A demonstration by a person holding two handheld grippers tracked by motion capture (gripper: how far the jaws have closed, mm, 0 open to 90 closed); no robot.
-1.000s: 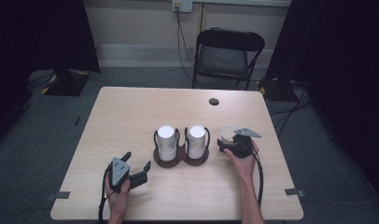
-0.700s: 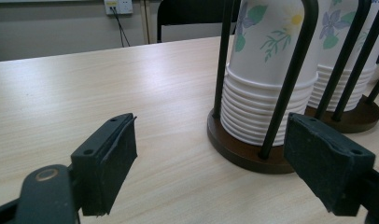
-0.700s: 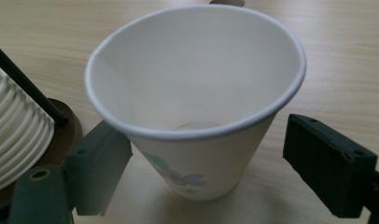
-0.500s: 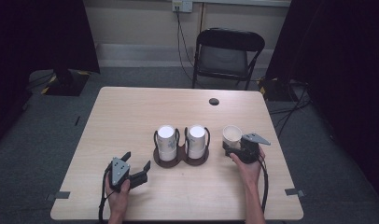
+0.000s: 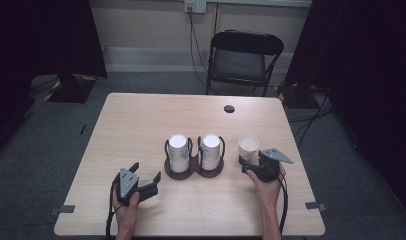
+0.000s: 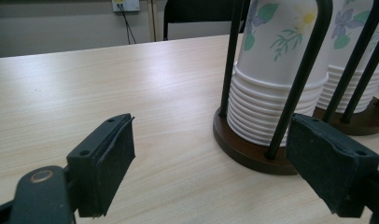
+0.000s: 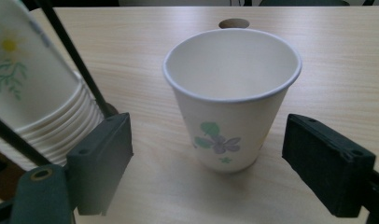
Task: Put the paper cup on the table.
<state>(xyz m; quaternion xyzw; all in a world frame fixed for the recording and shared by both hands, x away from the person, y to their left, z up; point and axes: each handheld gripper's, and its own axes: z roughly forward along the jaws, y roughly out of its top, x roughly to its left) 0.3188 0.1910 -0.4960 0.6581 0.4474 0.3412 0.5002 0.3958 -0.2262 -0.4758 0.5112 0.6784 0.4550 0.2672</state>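
Observation:
A single floral paper cup point(image 5: 248, 145) point(image 7: 232, 98) stands upright and mouth-up on the table, to the right of the cup holder. My right gripper point(image 5: 251, 158) point(image 7: 208, 126) is open just on the near side of it, one jaw at each side and neither touching. The dark brown holder point(image 5: 193, 171) with black wire hoops carries two stacks of upside-down cups point(image 5: 178, 151) point(image 5: 211, 149). My left gripper point(image 5: 146, 172) point(image 6: 212, 122) rests open at the front left and holds nothing. It faces the left stack point(image 6: 271, 84).
A round dark hole point(image 5: 229, 108) point(image 7: 233, 23) sits in the table point(image 5: 141, 125) beyond the single cup. A black folding chair point(image 5: 245, 55) stands behind the far edge. The person's hands come in from the near edge.
The right gripper has put the single cup down upright beside the holder, let it go and drawn back a little toward the person. The left gripper has not moved.

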